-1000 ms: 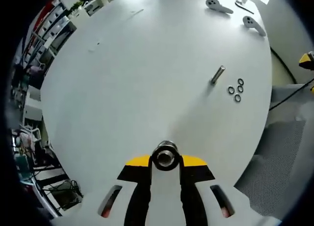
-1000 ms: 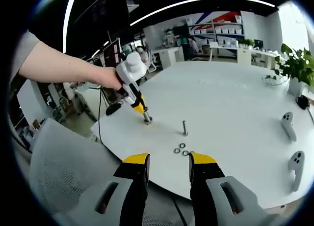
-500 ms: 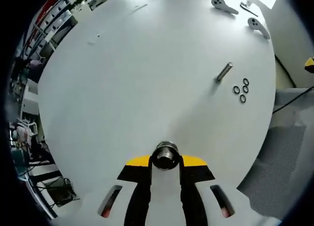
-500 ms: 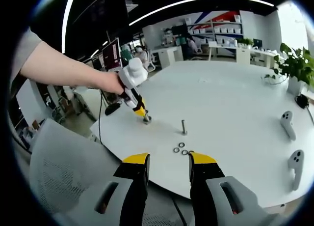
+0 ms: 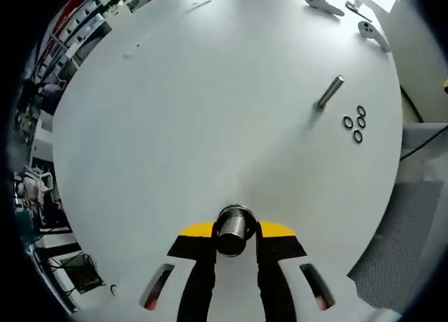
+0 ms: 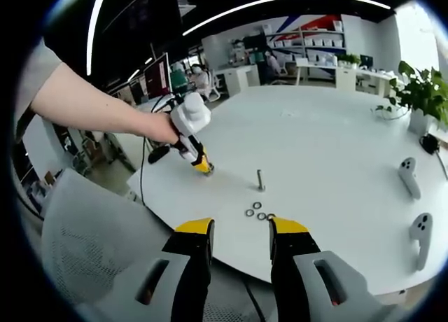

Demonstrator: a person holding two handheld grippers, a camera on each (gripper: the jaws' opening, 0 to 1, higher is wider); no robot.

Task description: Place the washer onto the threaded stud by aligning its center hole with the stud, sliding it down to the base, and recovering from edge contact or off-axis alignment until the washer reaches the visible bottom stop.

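Three small dark metal washers (image 5: 353,126) lie flat in a tight cluster on the round white table (image 5: 196,105), close to its near edge in the right claw view (image 6: 257,211), just beside the foot of a slim grey threaded stud (image 5: 330,92). The stud stands upright on the table with its long axis vertical (image 6: 260,180); in the left claw view the fisheye makes it lean toward the upper right. None of the washers touches the stud or sits on it.

The left claw (image 5: 236,239) has its black-and-yellow jaws closed on a short, thick, silver metal cylinder (image 5: 232,227), whose round end faces the camera and whose axis points forward along the jaws. The right claw view shows this same claw from outside (image 6: 204,168): a person's hand (image 6: 162,128) grips its white handle and holds its yellow tip low over the table near the table's left edge, well apart from the stud.

The right claw (image 6: 241,238) hangs off the table's near edge with its jaws spread and nothing between them, the washers lying just beyond the gap.

Two white hand controllers (image 6: 409,177) lie near the table's right edge, and a green potted plant (image 6: 418,91) stands beyond them. A grey mesh chair back (image 6: 91,245) sits at the lower left. No writing is legible.
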